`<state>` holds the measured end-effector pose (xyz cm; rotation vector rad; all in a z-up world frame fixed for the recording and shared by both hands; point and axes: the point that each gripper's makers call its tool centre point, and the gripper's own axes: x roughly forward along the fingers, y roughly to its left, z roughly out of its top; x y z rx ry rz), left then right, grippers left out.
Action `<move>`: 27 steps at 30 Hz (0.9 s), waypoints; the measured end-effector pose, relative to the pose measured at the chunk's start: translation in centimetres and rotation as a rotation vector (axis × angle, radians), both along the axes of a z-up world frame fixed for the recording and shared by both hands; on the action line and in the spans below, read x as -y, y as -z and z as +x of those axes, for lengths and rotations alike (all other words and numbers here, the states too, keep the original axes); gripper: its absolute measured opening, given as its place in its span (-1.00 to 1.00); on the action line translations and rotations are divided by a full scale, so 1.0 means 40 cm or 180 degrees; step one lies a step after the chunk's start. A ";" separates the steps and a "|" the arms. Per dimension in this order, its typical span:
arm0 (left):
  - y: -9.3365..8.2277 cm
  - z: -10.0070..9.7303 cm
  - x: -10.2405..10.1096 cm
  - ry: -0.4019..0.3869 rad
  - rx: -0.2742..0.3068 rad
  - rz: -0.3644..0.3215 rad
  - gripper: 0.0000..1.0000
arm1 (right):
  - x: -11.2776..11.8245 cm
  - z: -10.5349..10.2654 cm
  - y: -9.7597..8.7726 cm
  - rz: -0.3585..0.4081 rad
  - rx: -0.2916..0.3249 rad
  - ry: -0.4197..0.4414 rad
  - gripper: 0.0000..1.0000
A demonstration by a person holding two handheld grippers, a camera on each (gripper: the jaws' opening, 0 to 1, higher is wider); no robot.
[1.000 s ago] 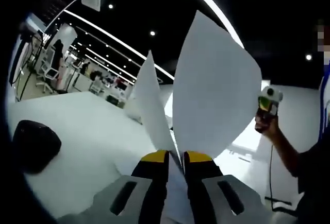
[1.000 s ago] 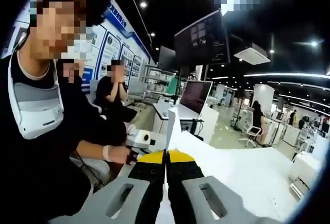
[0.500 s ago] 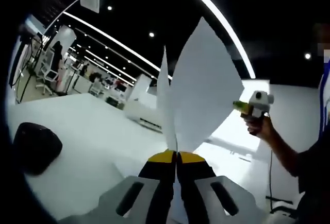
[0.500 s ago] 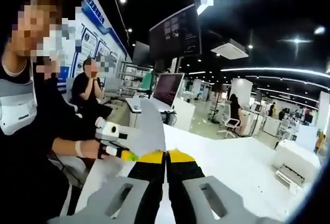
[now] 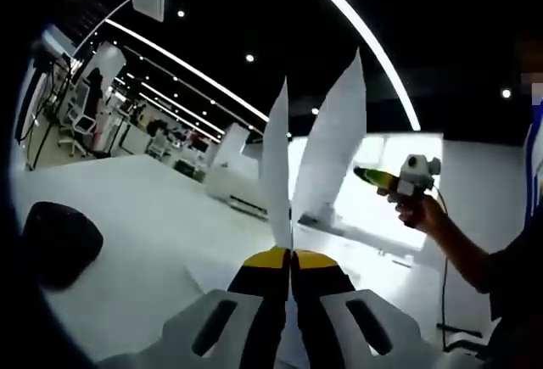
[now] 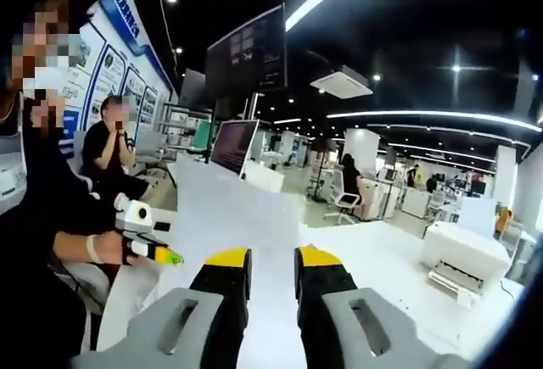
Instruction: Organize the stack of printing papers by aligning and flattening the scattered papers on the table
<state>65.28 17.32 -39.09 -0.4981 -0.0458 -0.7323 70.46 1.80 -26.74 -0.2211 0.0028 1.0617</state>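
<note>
White glossy table [image 5: 153,216], left gripper [image 5: 291,259] pinching thin curled papers [image 5: 327,153]

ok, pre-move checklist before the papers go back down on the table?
1. Left tongs clamped on the paper sheets: ok, jaws shut with sheets rising between them.
2. Sheets aligned: not ok, they splay into two separate leaves.
3. Right tongs released: ok, jaws apart, nothing between them.
4. Right tongs away from the sheets: cannot tell; in the left gripper view they sit just beside one sheet's edge.
5. White table under the sheets: ok, bare there; a dark object lies off to one side.
</note>
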 end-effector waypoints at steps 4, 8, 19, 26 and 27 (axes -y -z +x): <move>0.000 0.000 -0.001 -0.0002 0.0002 -0.0001 -0.88 | 0.007 0.000 0.007 -0.0007 0.0008 0.0024 -0.66; -0.001 -0.001 -0.001 -0.0005 0.0002 -0.0002 -0.88 | 0.022 0.005 0.018 -0.0024 0.0000 0.0067 -0.61; 0.000 -0.001 0.000 -0.0019 -0.0008 0.0002 -0.88 | 0.313 0.055 0.167 0.0011 -0.0375 0.0954 -0.50; 0.001 0.001 -0.002 -0.0032 -0.0005 0.0010 -0.88 | 0.574 0.074 0.253 0.0130 -0.0626 0.1626 -0.49; 0.001 0.001 -0.002 -0.0031 -0.0005 0.0007 -0.88 | 0.594 0.074 0.260 0.0132 -0.0625 0.1674 -0.49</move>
